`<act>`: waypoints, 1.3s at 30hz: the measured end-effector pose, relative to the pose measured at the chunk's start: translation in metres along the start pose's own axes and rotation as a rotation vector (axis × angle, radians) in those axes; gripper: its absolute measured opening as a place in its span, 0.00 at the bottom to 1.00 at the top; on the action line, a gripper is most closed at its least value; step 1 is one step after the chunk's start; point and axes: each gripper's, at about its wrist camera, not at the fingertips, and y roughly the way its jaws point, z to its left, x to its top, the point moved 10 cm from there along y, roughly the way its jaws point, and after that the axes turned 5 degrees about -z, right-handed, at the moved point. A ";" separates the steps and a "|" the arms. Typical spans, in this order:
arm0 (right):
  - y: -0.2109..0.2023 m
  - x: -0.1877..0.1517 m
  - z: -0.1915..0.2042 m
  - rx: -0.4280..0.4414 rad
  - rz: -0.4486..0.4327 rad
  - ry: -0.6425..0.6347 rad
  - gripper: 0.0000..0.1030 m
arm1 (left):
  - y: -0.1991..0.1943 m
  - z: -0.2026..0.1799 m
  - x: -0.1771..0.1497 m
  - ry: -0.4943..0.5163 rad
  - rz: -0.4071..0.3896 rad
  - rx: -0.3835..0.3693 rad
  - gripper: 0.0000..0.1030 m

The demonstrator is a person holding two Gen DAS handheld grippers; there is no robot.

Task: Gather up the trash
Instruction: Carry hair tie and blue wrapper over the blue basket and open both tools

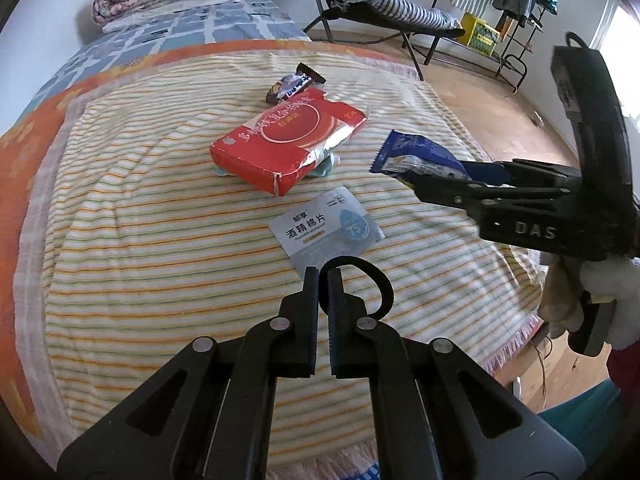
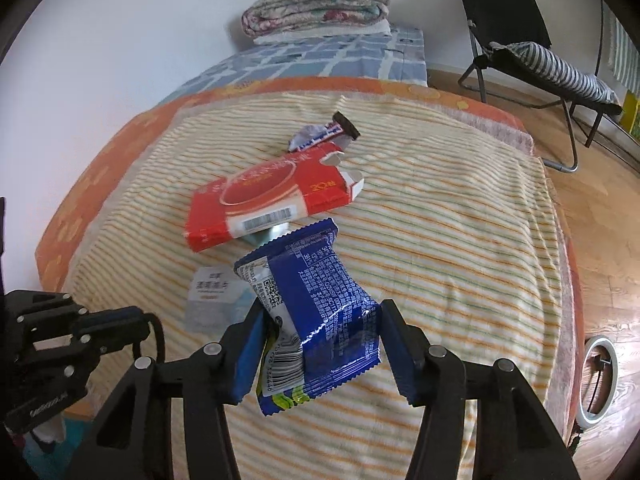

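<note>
My right gripper (image 2: 320, 312) is shut on a crumpled blue snack wrapper (image 2: 316, 300) and holds it above the striped blanket (image 2: 440, 240). In the left wrist view that wrapper (image 1: 420, 156) sticks out of the right gripper (image 1: 416, 184) at the right. My left gripper (image 1: 323, 276) is shut with nothing between its pads; a black loop curls beside its tip. Just beyond it lies a white sachet (image 1: 324, 228). Farther back a torn red carton (image 1: 288, 140) rests on the blanket, with a dark candy wrapper (image 1: 296, 82) behind it.
A folded floral quilt (image 2: 316, 4) sits at the head of the bed. A black folding chair (image 2: 520, 40) with a striped cushion stands on the wooden floor to the right, and a ring light (image 2: 600, 376) lies by the bed's edge. A clothes rack (image 1: 516, 0) stands beyond.
</note>
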 end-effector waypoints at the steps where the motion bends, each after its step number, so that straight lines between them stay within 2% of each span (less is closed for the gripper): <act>1: -0.005 -0.001 0.003 0.001 -0.005 -0.007 0.55 | -0.005 0.001 -0.002 -0.003 -0.003 -0.002 0.02; 8: -0.038 -0.016 0.032 0.016 -0.031 -0.065 0.55 | -0.034 0.006 -0.014 0.010 -0.029 0.001 0.02; 23: -0.093 -0.088 0.102 0.098 -0.016 -0.157 0.56 | -0.085 0.006 -0.074 0.040 -0.038 -0.001 0.02; 32: -0.101 -0.140 0.138 0.133 0.034 -0.204 0.56 | -0.103 0.004 -0.118 0.032 -0.024 -0.011 0.02; 39: -0.097 -0.176 0.144 0.148 0.079 -0.190 0.56 | -0.107 0.002 -0.148 0.020 0.001 -0.018 0.02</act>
